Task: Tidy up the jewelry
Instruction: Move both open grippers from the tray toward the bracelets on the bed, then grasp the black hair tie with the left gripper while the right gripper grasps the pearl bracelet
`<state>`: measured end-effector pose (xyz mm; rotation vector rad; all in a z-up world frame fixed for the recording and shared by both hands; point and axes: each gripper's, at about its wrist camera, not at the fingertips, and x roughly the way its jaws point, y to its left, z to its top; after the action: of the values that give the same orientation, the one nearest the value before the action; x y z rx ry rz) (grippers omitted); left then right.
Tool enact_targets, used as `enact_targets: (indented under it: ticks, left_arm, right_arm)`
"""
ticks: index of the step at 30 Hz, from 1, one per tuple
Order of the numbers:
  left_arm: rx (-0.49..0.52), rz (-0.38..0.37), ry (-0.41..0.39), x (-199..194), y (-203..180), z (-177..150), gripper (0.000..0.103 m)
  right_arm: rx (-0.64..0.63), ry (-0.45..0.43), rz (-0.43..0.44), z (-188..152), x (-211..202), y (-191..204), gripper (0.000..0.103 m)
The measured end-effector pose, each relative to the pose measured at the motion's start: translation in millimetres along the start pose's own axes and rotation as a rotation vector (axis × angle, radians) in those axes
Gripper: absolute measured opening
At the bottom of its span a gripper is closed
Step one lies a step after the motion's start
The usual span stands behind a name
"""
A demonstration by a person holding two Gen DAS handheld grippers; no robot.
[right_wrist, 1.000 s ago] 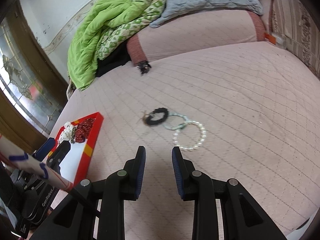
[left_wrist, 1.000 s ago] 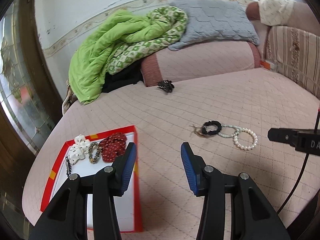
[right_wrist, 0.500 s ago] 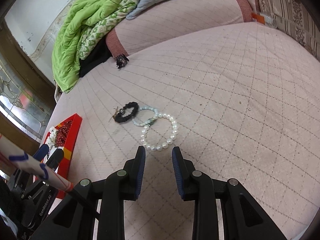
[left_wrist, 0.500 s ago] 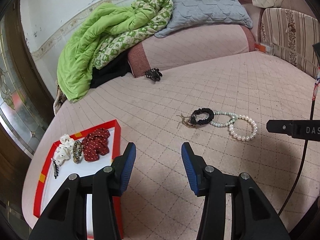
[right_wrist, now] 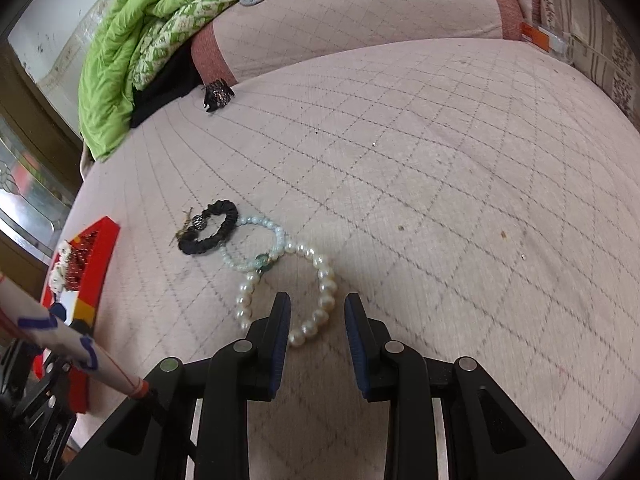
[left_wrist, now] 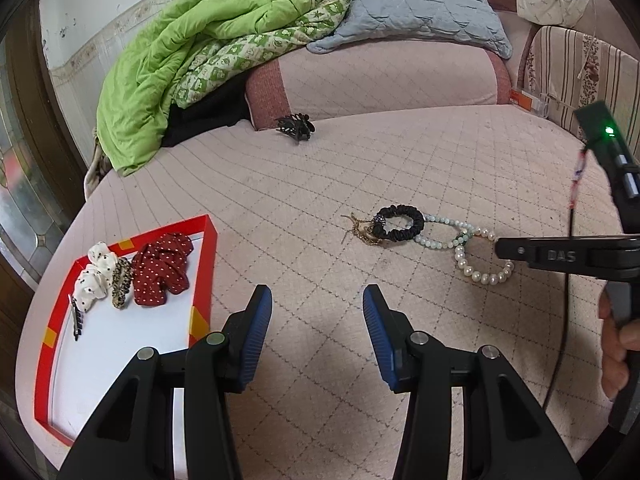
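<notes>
- The right hand-held gripper had advanced over the last second from a stand-off position to the white pearl bead bracelet on the pink quilted bed. Its blue-padded jaws stood narrowly apart and empty, straddling the near arc of the bracelet.
- The left hand-held gripper had drifted rightward, away from the red-rimmed white tray. Its jaws were wide apart and held nothing.
- The pearl bracelet lay linked in a chain with a pale green bead bracelet and a black fabric scrunchie; the three touched or overlapped.
- The tray already held a red dotted scrunchie, a leopard-print hair tie and a white patterned scrunchie.
- Judgement: the approach phase appeared complete and a grasp of the pearl bracelet was the step in hand. Because the green bracelet touched it, lifting risked dragging the neighbour along.
- A black claw hair clip lay well apart, near the bolster.
</notes>
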<state>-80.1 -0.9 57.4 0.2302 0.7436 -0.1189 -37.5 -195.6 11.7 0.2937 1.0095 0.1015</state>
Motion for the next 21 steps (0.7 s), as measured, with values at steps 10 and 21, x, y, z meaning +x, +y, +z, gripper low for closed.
enact_targets:
  ticks: [10, 21]
  left_arm:
    - [-0.027, -0.059, 0.054, 15.7, -5.9, 6.9, 0.046]
    - [-0.178, -0.257, 0.208, 59.7, -17.4, 28.8, 0.045]
  right_arm:
    - [-0.058, 0.013, -0.113, 7.8, 5.2, -7.4, 0.01]
    - [0.099, -0.023, -0.126, 7.8, -19.0, -60.5, 0.011]
